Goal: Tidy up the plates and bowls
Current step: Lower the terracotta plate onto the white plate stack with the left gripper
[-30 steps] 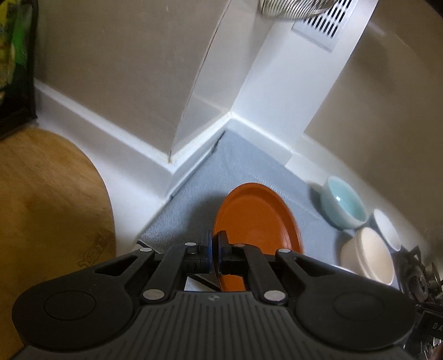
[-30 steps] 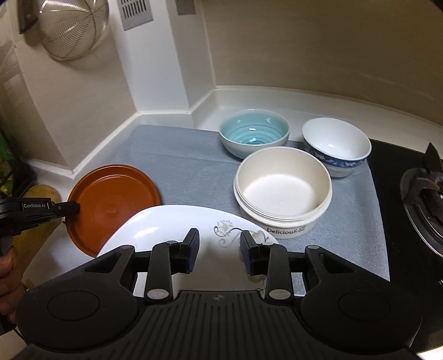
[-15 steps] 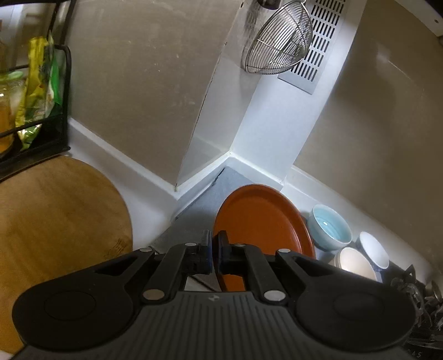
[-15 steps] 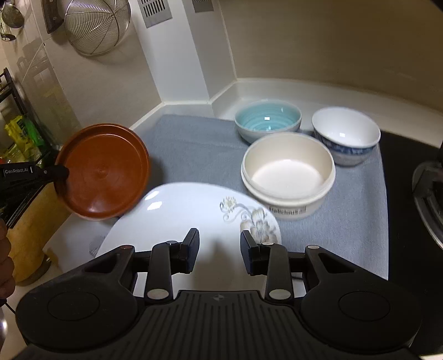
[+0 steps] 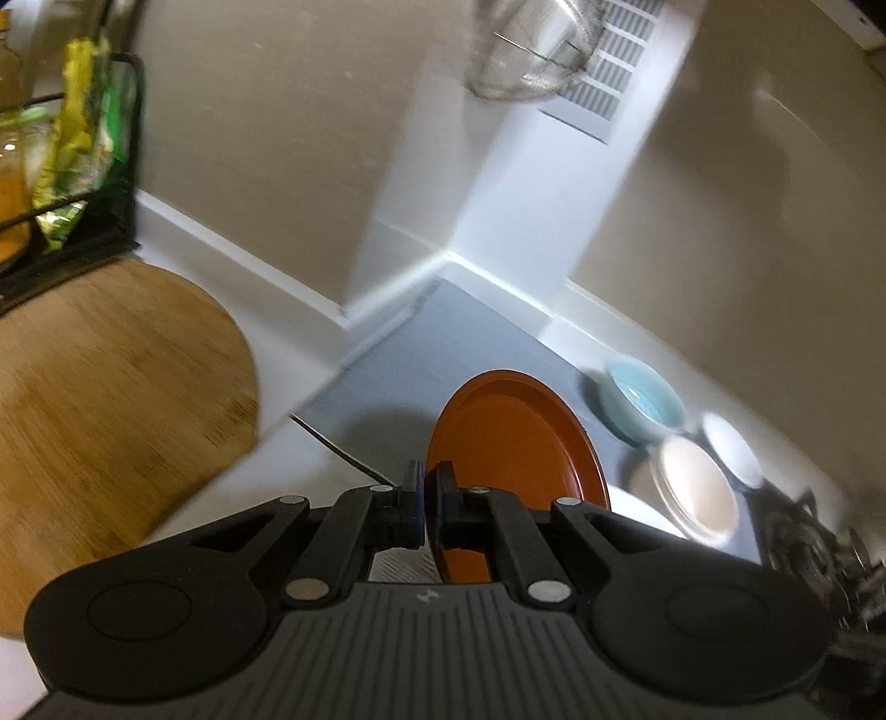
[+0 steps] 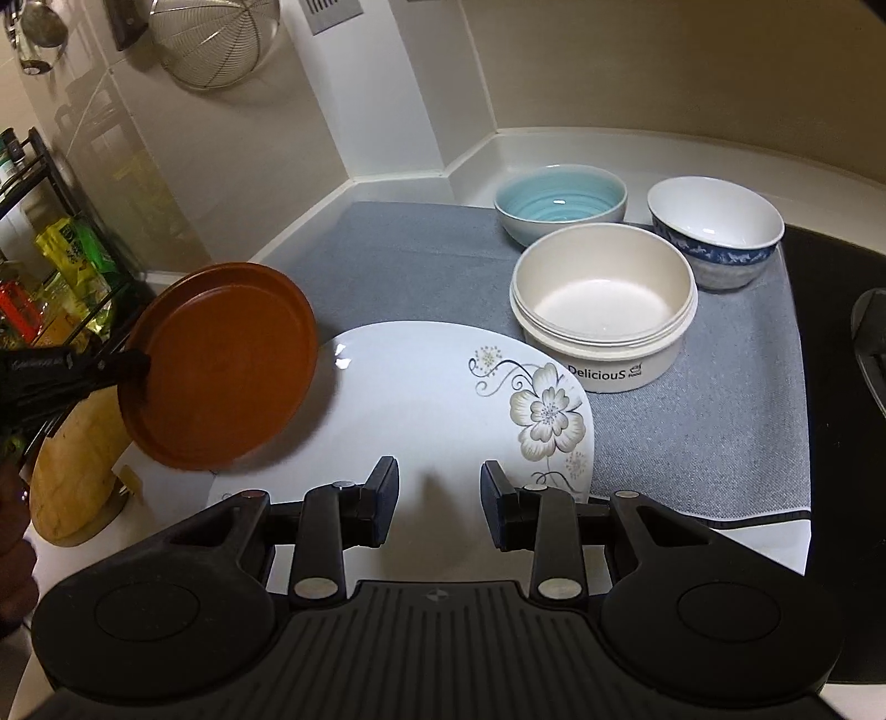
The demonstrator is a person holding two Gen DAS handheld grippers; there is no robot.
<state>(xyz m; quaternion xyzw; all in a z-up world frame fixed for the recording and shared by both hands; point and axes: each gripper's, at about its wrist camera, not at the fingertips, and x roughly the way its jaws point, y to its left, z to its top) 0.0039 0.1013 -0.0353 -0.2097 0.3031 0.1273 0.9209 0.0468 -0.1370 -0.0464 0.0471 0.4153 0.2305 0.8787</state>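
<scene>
Left gripper [image 6: 135,363] clamps the orange plate [image 6: 221,365] by its rim, tilted above the floral white plate [image 6: 421,399]. Right gripper [image 6: 439,493]: fingers apart, holding nothing. Cream bowl [image 6: 603,310], turquoise bowl [image 6: 559,202], blue-patterned bowl [image 6: 714,230]: all empty, on the grey mat [image 6: 410,260].

wire strainer [image 6: 213,41], cutting board [image 5: 105,399], grey mat [image 6: 421,266]

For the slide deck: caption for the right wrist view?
Left tool holds brown plate tilted above white floral plate; right tool open.

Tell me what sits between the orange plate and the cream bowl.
The white flowered plate lies flat between the orange plate and the cream bowl, plain in the right wrist view.
</scene>
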